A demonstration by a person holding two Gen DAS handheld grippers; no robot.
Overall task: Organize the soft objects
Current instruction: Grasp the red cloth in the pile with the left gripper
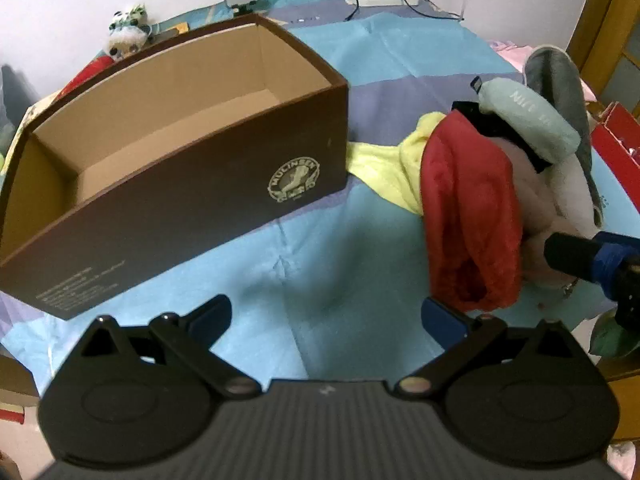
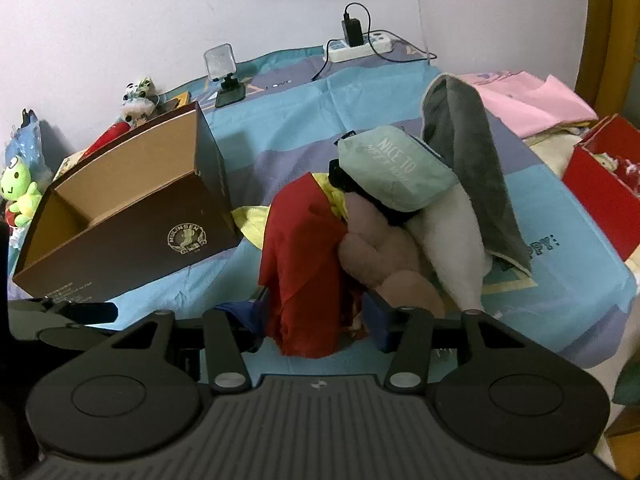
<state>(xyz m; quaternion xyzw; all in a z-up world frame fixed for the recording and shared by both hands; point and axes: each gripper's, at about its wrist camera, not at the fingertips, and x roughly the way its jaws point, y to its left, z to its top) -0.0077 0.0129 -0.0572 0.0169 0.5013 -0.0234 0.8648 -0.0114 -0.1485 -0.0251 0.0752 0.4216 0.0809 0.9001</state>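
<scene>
- The brown box (image 1: 188, 184) sits open on the left half of the bed (image 1: 320, 272), which has a blue sheet; its inside shows only bare cardboard.
- The pile of soft things lies to the right of the box: a red cloth (image 2: 304, 256), a yellow cloth (image 1: 384, 168) touching the box's right end, a mint pouch (image 2: 394, 170), a grey towel (image 2: 472, 176) and a white plush (image 2: 452, 248).
- The right gripper (image 2: 310, 314) has its jaws spread, one on each side of the red cloth's lower edge; whether they touch it, I cannot tell.
- The left gripper (image 1: 326, 316) has its jaws spread over bare sheet, in front of the box, holding nothing.
- A power strip (image 2: 356, 46) and a small lamp (image 2: 220, 62) stand near the far edge; a panda toy (image 1: 128, 30) sits behind the box.
</scene>
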